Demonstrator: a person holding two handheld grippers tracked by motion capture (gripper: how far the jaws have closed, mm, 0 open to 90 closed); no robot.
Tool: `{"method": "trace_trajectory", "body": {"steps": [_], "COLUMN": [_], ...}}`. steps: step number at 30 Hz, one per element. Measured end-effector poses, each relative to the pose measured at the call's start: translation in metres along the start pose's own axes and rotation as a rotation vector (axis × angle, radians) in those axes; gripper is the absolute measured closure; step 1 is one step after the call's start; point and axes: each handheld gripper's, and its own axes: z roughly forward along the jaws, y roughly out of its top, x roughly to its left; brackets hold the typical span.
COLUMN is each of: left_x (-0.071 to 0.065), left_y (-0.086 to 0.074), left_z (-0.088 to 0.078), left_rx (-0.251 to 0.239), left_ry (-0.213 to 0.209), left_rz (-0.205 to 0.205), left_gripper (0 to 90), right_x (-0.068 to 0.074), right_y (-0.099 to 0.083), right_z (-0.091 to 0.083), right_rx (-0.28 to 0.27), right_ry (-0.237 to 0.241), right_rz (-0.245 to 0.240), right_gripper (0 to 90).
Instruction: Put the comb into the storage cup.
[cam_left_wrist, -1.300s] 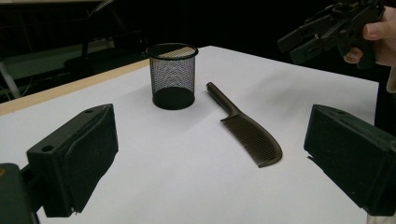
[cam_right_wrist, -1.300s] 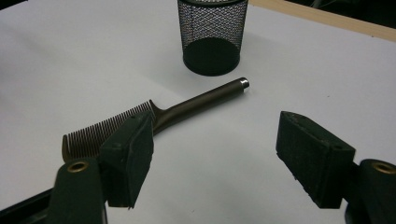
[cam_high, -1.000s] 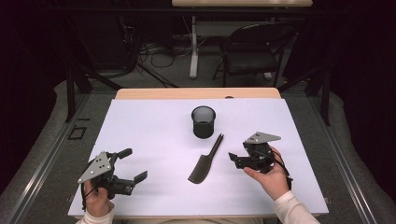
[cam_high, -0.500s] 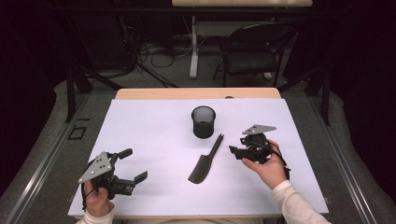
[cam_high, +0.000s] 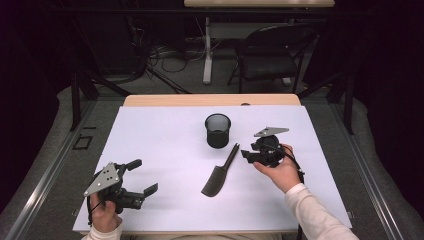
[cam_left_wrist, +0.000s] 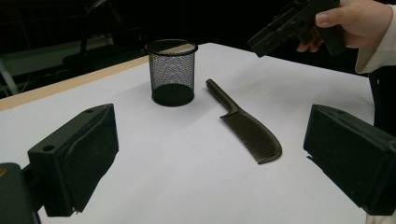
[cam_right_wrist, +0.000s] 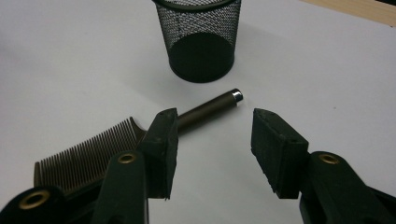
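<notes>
The left tool (cam_high: 142, 176) is sitting low at the near left of the white desk (cam_high: 165, 145), gripped by the left hand (cam_high: 104, 216), its jaws standing wide apart with nothing between them; in the left gripper view those jaws are framing the desk's middle from a distance. Toward the centre, a dark comb (cam_high: 220, 172) is lying flat on the desk, its toothed head nearer the person and its round handle pointing away toward the cup (cam_high: 218, 130). The cup, a black mesh one, is standing upright just beyond the handle's tip, near it but not touching, as the left gripper view (cam_left_wrist: 172, 72) is showing. To the right, the right hand (cam_high: 278, 167) is holding the right tool (cam_high: 245, 154) just beside the comb's handle, pointing left toward it. In the right gripper view this tool (cam_right_wrist: 214, 133) is hovering close over the desk with its jaws open fairly wide, and the comb (cam_right_wrist: 116, 144) is passing behind the left jaw while its metal-tipped handle end is lying in the gap, untouched by either jaw. The cup (cam_right_wrist: 200, 37) is standing just past it.
</notes>
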Motion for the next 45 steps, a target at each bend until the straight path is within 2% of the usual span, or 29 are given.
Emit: {"method": "trace_trajectory", "body": {"steps": [8,13,17,22,27,36,41,45], "left_x": [0.000,0.001,0.001,0.001,0.002,0.002,0.003,0.003], "left_y": [0.000,-0.001,-0.001,-0.001,-0.002,-0.002,-0.002,-0.002], "left_z": [0.001,0.001,0.001,0.001,0.001,0.001,0.001,0.001], "left_rx": [-0.001,-0.002,0.000,0.008,0.011,0.010,0.015,0.011], "left_ry": [-0.006,-0.009,-0.010,-0.010,-0.008,-0.005,-0.028,-0.012], "left_rz": [-0.003,-0.005,-0.005,-0.007,-0.007,-0.009,-0.008,-0.013], "left_gripper": [3.4,3.4,3.8,3.9,4.0,4.5,4.6,4.6], "right_x": [-0.003,-0.005,-0.007,-0.007,-0.003,-0.001,0.000,0.001], "right_y": [0.009,0.015,0.016,0.020,0.022,0.024,0.022,0.021], "right_z": [0.010,0.017,0.023,0.031,0.041,0.055,0.066,0.073], "right_rx": [0.016,0.012,0.023,0.023,0.045,0.063,0.073,0.076], "right_ry": [-0.006,-0.001,-0.018,-0.024,-0.035,-0.032,-0.033,-0.032], "right_rz": [-0.002,0.019,0.014,0.016,-0.001,0.000,0.001,0.001], "right_gripper": [52.7,53.6,53.9,60.1,72.2,82.6,89.3,90.0]}}
